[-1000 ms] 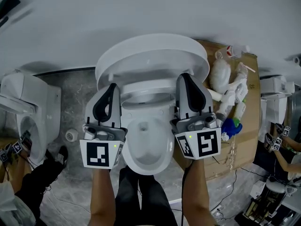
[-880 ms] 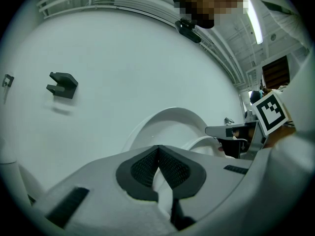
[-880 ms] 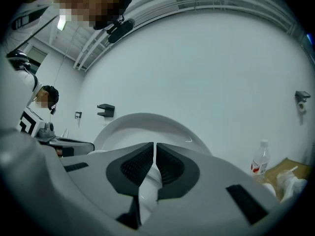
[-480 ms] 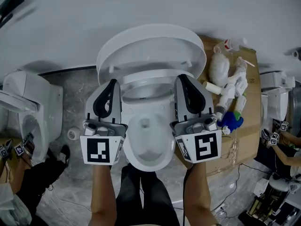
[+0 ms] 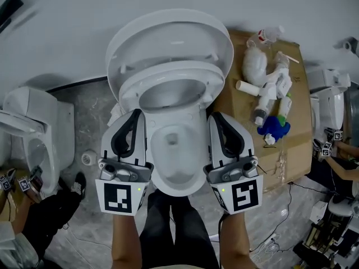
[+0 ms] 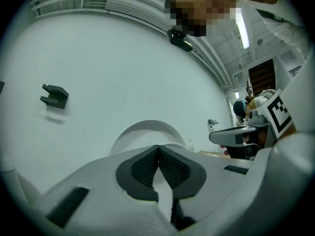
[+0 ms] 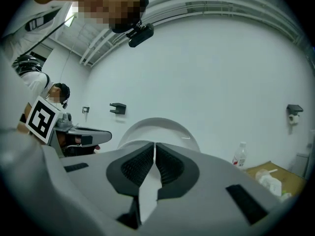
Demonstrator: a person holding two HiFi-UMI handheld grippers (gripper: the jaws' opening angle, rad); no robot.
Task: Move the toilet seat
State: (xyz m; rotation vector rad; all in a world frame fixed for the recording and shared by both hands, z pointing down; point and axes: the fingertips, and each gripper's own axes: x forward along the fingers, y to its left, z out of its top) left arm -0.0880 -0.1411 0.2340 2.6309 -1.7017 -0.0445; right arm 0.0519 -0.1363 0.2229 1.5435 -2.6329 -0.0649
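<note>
The left gripper (image 5: 135,112) and the right gripper (image 5: 216,116) are at the two sides of the toilet bowl (image 5: 168,185), both pointing toward the wall. The fingers of each gripper are pressed together, with nothing between them. The toilet seat (image 5: 168,72) is tilted up over the bowl, just in front of the raised lid (image 5: 168,35). No gripper holds it.

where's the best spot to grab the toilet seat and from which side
The toilet seat looks tipped up toward the lid, hinged low at the back. Probably grip its free upper rim, coming from the front over the bowl and pinching across the thin ring.
</note>
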